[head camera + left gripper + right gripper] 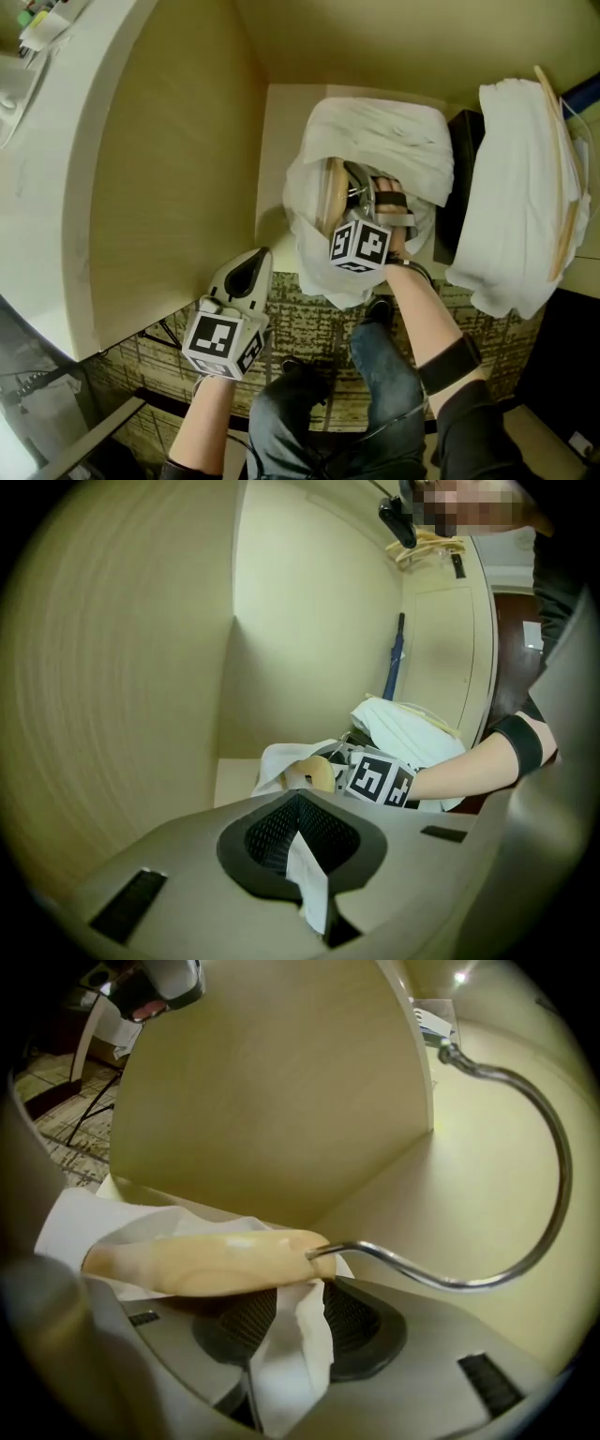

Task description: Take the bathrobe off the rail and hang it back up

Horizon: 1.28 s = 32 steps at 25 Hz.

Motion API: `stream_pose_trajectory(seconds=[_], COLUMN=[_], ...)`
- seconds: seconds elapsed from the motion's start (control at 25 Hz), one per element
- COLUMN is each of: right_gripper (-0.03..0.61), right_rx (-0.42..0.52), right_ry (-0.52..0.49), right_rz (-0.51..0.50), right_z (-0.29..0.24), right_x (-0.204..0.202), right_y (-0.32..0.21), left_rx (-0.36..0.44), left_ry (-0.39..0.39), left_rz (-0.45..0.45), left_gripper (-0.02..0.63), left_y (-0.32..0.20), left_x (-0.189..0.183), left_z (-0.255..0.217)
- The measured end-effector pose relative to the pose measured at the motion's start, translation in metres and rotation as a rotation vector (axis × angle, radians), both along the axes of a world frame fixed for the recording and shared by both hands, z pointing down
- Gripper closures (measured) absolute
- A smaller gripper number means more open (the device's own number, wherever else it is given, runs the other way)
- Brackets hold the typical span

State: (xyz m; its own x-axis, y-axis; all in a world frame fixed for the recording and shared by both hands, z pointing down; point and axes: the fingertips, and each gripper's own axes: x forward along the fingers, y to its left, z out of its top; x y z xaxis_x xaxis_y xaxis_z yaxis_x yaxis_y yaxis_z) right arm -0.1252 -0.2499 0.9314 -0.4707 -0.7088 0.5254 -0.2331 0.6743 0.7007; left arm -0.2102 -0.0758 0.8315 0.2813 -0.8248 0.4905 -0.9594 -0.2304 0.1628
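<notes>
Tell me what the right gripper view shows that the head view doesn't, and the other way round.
Only the right gripper view: the metal hook's full curve, caught on nothing, and a fold of the bathrobe pinched between the pads of the right gripper under the wooden hanger. Only the head view: the left gripper apart, beside the wardrobe panel, a second white robe at right, patterned carpet. Both: the bathrobe draped over that hanger, and the wardrobe panel.

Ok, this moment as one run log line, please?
right gripper: jaws shut on hanger with bathrobe | left gripper: jaws shut on white scrap | hook: hanging on nothing
</notes>
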Motion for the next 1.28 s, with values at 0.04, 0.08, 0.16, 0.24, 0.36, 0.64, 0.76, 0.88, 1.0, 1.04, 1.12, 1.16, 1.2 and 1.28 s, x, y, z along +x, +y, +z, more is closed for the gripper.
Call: stream_pose_trajectory(seconds=[0.04,0.08,0.16,0.24,0.36,0.64,0.76,0.88,1.0,1.04,1.12,1.16,1.2,1.28], right_gripper=[0.399,0.394,0.385,0.383,0.376,0.260,0.252,0.253,0.253,0.253,0.253,0.255,0.256,0.284], right_rx=[0.007,0.020,0.059,0.098,0.145,0.156,0.119,0.097,0.074,0.066,0.059,0.056,0.051,0.042], right_ry=[0.010,0.022,0.052,0.077,0.095,0.120,0.135,0.144,0.126,0.119,0.104,0.092,0.077,0.029], right_rz=[-0.003,-0.010,-0.041,-0.079,-0.127,-0.103,-0.099,-0.078,-0.020,-0.005,0.017,0.028,0.042,0.080], right_z=[0.003,0.005,0.006,0.005,0.004,0.014,0.023,0.022,0.002,-0.010,-0.040,-0.059,-0.079,-0.126], right_x=[-0.003,-0.006,-0.015,-0.026,-0.043,-0.046,-0.041,-0.030,-0.007,0.001,0.015,0.020,0.025,0.035], right_y=[-0.001,-0.003,-0.005,-0.005,-0.004,-0.007,-0.005,-0.002,0.004,0.008,0.016,0.020,0.024,0.029], left_rx=[-0.003,-0.007,-0.013,-0.021,-0.032,-0.042,-0.045,-0.052,-0.066,-0.072,-0.072,-0.064,-0.052,-0.026], left_ry=[0.002,0.004,0.009,0.013,0.018,0.021,0.024,0.034,0.042,0.042,0.043,0.046,0.050,0.053], left_rz=[-0.004,-0.007,-0.013,-0.020,-0.027,-0.051,-0.063,-0.074,-0.063,-0.055,-0.045,-0.045,-0.043,-0.030], left_gripper=[0.614,0.614,0.614,0.614,0.614,0.614,0.614,0.614,0.614,0.614,0.614,0.614,0.614,0.614], left_y=[0.001,0.002,0.005,0.008,0.013,0.019,0.020,0.022,0.027,0.028,0.030,0.031,0.030,0.027], left_x=[-0.002,-0.003,-0.005,-0.004,-0.003,-0.011,-0.014,-0.014,-0.008,-0.006,0.000,0.002,0.004,0.010], left_z=[0.005,0.009,0.015,0.021,0.028,0.032,0.035,0.033,0.017,0.007,-0.019,-0.034,-0.050,-0.087])
